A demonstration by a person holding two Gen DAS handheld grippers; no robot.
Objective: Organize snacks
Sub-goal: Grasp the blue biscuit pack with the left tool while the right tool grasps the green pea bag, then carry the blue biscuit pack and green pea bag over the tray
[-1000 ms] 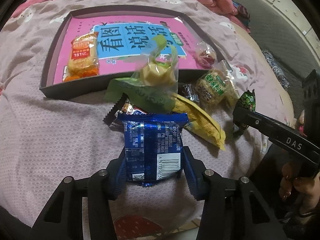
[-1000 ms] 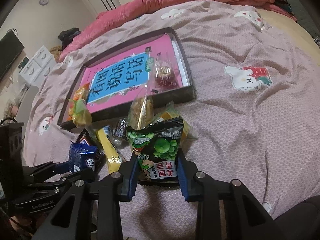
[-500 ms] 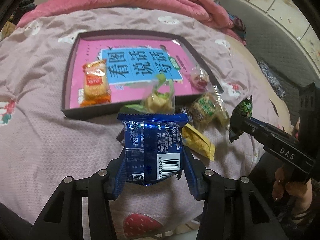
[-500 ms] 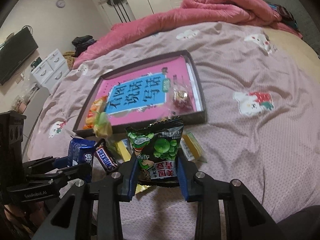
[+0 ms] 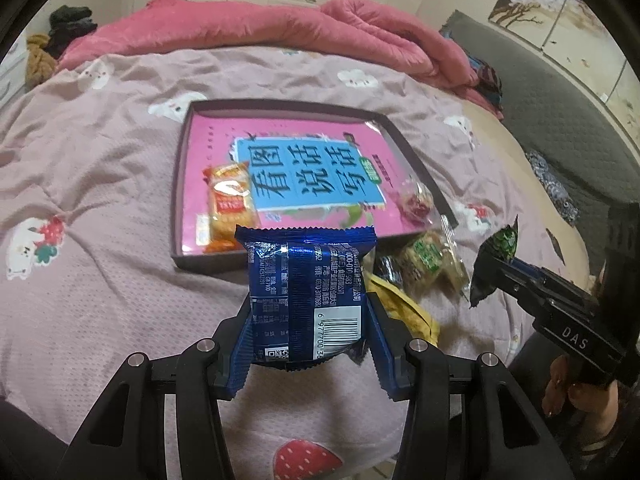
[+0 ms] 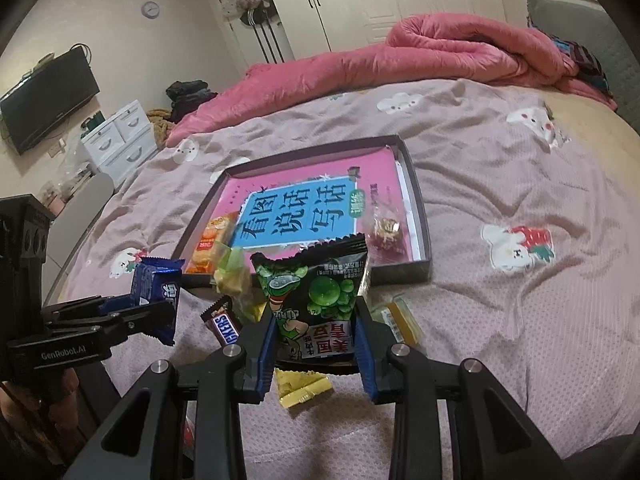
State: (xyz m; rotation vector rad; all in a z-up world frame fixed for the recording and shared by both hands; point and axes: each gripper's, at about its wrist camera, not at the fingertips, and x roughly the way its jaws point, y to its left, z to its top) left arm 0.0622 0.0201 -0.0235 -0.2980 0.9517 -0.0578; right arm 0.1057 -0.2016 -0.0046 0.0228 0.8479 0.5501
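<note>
My left gripper [image 5: 306,320] is shut on a blue foil snack packet [image 5: 306,280], held above the bed in front of a dark shallow tray [image 5: 180,184] lined with a pink and blue book. My right gripper [image 6: 316,332] is shut on a black and green pea snack bag [image 6: 316,284], also lifted off the bed. In the tray lie an orange cracker pack [image 5: 228,204] at the left and a clear bag of red sweets [image 5: 416,204] at the right. The right gripper [image 5: 486,276] with its bag shows at the right edge of the left wrist view.
Loose snacks lie on the pink bedspread [image 6: 520,184] in front of the tray: a Snickers bar [image 6: 224,324], a yellow-green clear bag [image 6: 234,276], yellow packets [image 6: 302,388], a green-labelled cracker bag [image 5: 428,256]. A rumpled pink duvet [image 6: 400,52] lies behind the tray.
Both grippers have risen and tilted up with their packets still held, so the tray and loose snacks sit lower and smaller in both views and more of the room shows.
</note>
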